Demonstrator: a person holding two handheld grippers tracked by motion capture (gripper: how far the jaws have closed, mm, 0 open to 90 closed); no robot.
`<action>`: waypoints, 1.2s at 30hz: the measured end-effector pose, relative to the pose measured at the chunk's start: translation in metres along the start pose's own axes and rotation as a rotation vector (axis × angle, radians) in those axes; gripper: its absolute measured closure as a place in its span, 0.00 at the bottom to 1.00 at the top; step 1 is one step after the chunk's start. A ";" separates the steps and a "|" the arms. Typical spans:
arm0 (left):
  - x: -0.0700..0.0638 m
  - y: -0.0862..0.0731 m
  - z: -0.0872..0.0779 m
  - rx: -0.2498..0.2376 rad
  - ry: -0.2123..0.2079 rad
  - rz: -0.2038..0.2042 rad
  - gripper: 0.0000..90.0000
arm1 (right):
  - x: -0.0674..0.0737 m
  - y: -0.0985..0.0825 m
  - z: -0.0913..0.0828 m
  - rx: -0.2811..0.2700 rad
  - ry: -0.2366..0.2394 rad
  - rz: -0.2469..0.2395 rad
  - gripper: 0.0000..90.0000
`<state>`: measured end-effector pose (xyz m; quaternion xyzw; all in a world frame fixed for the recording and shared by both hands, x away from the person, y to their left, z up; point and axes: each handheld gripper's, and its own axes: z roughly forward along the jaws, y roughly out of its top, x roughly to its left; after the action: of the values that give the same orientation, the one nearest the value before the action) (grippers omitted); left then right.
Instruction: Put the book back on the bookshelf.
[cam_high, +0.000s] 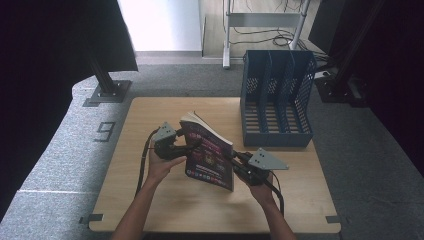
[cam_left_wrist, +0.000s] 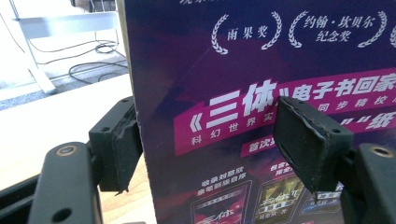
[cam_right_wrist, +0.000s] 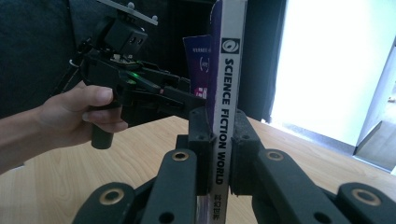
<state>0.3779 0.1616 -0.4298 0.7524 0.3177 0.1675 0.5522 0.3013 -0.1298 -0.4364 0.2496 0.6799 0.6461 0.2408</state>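
High view: a thin purple-covered paperback magazine (cam_high: 210, 152) is held upright, tilted, over the middle of the light wooden tabletop (cam_high: 150, 200). The left gripper (cam_high: 186, 148) is seen at the magazine's left edge, the right gripper (cam_high: 238, 159) at its right edge, each carried by a hand entering from below. A blue perforated plastic file rack with three compartments (cam_high: 276, 97) is seen at the tabletop's far right, well apart from the magazine.

Left gripper view: the magazine's front cover (cam_left_wrist: 261, 93), printed with white and pink lettering, is seen between the jaws. The jaws are spread wide; one pad lies behind the cover's edge, the other in front of the cover. Whether the pads press cannot be told.

Right gripper view: the white spine (cam_right_wrist: 226, 116), lettered "SCIENCE FICTION WORLD", is clamped between the narrowly set jaws, both pads touching it. The left gripper (cam_right_wrist: 184, 95) and its hand (cam_right_wrist: 79, 116) are seen beyond, at the magazine's far edge.
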 end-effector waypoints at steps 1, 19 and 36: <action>0.000 0.000 0.000 0.000 -0.002 -0.003 0.30 | 0.000 0.000 0.000 0.001 0.002 -0.004 0.90; 0.001 -0.003 -0.002 -0.016 -0.006 -0.021 0.32 | -0.001 0.005 0.009 0.059 -0.004 -0.042 0.83; 0.002 -0.001 -0.005 -0.039 0.006 -0.025 0.35 | -0.001 0.004 0.014 0.059 -0.036 -0.035 0.90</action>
<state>0.3758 0.1669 -0.4287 0.7369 0.3252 0.1691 0.5680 0.3118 -0.1195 -0.4328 0.2562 0.6986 0.6168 0.2567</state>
